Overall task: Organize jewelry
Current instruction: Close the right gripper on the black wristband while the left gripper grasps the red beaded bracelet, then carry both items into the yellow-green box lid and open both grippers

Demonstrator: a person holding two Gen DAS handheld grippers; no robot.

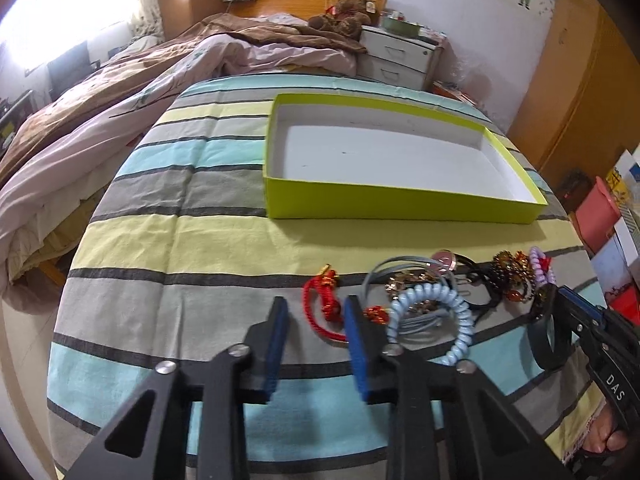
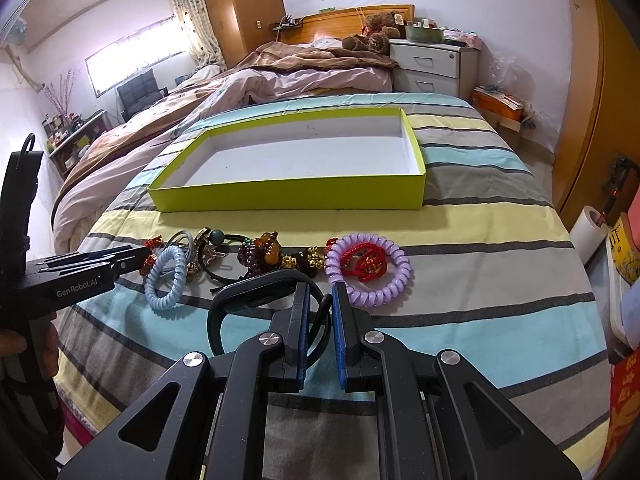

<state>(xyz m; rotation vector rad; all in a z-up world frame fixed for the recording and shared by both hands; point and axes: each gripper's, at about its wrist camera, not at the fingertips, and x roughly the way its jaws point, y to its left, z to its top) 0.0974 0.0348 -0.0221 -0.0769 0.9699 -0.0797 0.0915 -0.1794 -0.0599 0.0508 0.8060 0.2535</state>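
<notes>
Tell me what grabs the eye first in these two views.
The empty lime-green cardboard tray with its white floor sits mid-table on the striped tablecloth. In front of it lies a row of jewelry, ending in a lilac spiral coil bracelet at the right. The right gripper is closed on a black band.

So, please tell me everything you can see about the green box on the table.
The green box is a shallow, open rectangular tray, seemingly cardboard, with lime-green outer walls and a plain white inside. There is no lid on it, and it holds nothing except a few small dark specks. It sits flat on the striped cloth, beyond the row of jewelry and apart from it. Neither claw touches it.
</notes>
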